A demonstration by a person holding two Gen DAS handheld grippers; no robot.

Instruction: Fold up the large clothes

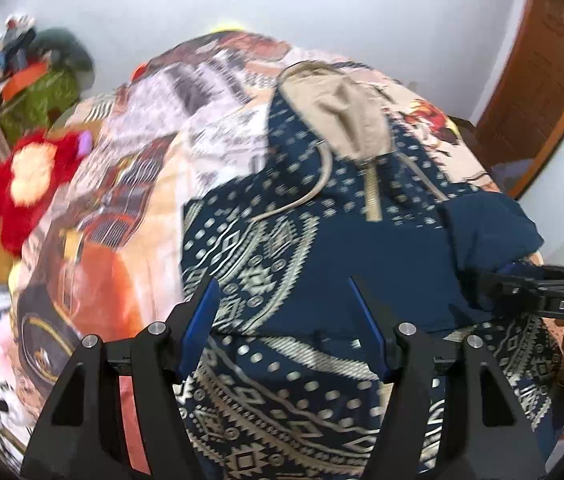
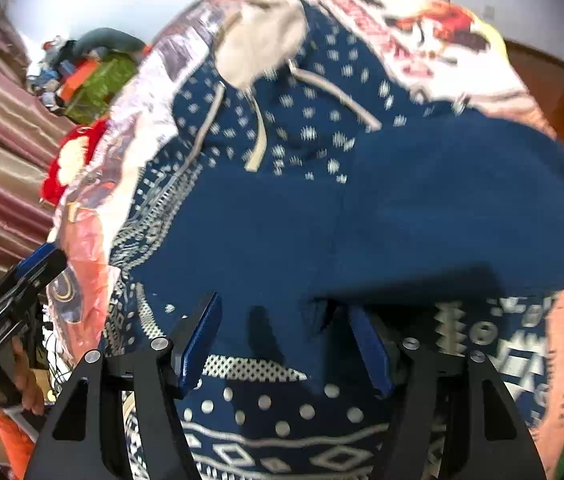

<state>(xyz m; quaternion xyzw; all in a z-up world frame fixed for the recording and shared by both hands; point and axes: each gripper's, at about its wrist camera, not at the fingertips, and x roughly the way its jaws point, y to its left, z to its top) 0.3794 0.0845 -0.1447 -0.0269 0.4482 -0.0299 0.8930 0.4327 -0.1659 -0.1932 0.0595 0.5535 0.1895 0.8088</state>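
With both left tongs point(image 1: 282, 320) and right tongs point(image 2: 285, 340) released over the navy patterned drawstring hoodie point(image 1: 321, 240) on the printed bedsheet point(image 1: 122, 200), folding looks mid-way; next likely needs gripping an edge.

Hoodie point(image 1: 321, 248): navy cloth, matt, printed with cream pattern; hood lining point(image 1: 345, 120) plain beige cloth. Drawcords point(image 2: 260, 140) woven, beige. Bed cover point(image 1: 122, 184): printed cloth, slight sheen. Left gripper point(image 1: 282, 308): matt black plastic frame, blue pads, bright metal pins. Plush toy point(image 1: 30, 176): red, fuzzy. Door point(image 1: 537, 76): brown wood.
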